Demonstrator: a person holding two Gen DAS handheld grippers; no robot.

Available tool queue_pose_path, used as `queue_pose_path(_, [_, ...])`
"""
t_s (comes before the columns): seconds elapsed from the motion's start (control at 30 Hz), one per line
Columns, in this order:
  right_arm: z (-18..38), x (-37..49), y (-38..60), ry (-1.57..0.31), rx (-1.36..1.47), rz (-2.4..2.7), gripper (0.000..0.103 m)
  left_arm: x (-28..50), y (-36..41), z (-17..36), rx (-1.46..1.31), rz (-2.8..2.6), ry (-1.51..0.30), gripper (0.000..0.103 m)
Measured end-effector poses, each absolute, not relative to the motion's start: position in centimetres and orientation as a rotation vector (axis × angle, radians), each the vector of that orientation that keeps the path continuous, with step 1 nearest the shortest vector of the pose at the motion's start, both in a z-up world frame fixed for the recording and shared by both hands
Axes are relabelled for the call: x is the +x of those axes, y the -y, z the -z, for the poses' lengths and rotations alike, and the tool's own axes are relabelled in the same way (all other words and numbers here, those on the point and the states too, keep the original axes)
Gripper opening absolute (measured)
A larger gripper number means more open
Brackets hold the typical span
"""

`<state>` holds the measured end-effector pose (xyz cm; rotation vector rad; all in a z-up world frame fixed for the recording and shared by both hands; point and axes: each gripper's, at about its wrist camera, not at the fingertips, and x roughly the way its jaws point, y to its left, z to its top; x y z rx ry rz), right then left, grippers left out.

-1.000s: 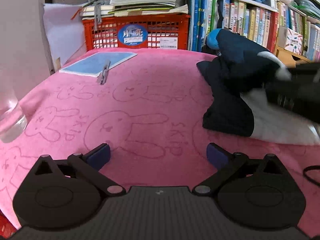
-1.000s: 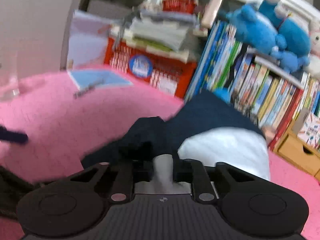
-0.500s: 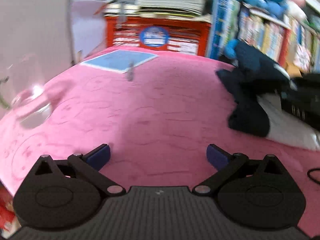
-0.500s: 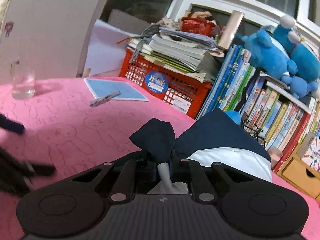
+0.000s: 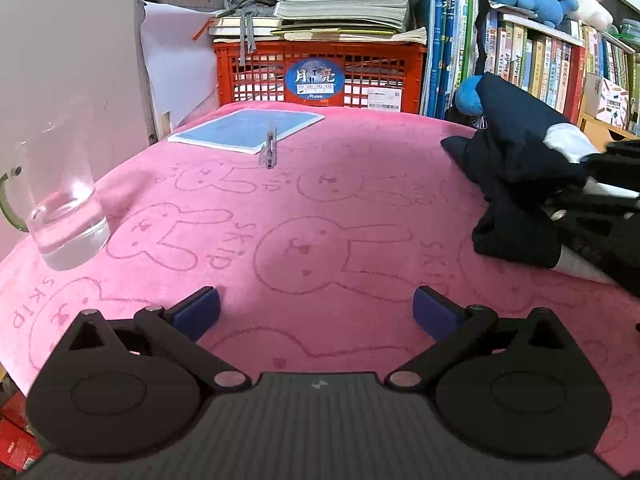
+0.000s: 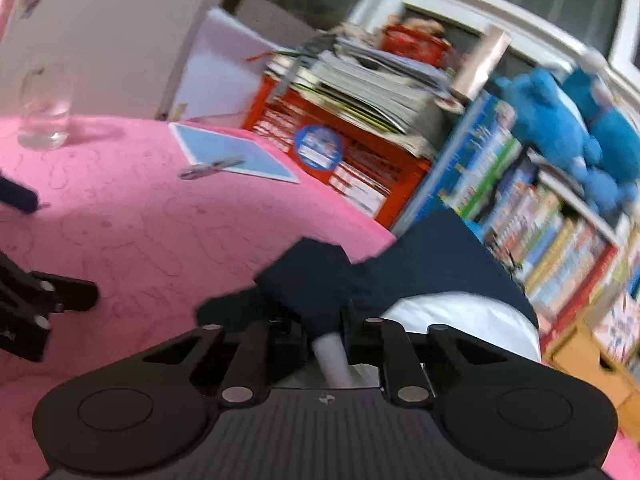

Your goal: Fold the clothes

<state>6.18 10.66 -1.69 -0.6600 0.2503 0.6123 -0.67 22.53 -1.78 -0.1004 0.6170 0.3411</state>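
left wrist view shows the left gripper (image 5: 316, 312) with its blue pads spread wide and nothing between them, low over the pink rabbit-print towel (image 5: 320, 216). compared with a second ago the view has swung: the glass mug (image 5: 64, 216) now sits fully in sight at the left edge, where only its base showed before. the blue notebook (image 5: 248, 128) and the pen (image 5: 271, 151) lie in the same spot near the red crate (image 5: 320, 68).

the navy and white garment (image 5: 516, 184) is bunched at the towel's right side, pinched by the right gripper (image 6: 324, 336), whose jaws are nearly closed on a fold of the cloth. the right wrist view is tilted and blurred now, where half a second ago it was level and sharp; the grip on the cloth is unchanged.
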Motion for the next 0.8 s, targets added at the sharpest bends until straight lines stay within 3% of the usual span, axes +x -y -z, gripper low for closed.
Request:
queue_pose_path(0.3, [2.0,4.2,-10.9,-0.199,-0.693,-0.749,0.017,-0.7,-22.6,1.8,-0.097,-0.333,-0.611,0.103])
queue_pose_path(0.6, [1.2,6.3,-10.0,-0.366,-0.535,-0.853,0.017,-0.5,-24.1,0.2,-0.193,-0.377,-0.609,0.103])
queue_pose_path(0.8, [1.3,5.7,-10.0,-0.424,-0.486,-0.977,0.021,0.9,-24.3,-3.6,-0.229,-0.304,-0.513,0.103])
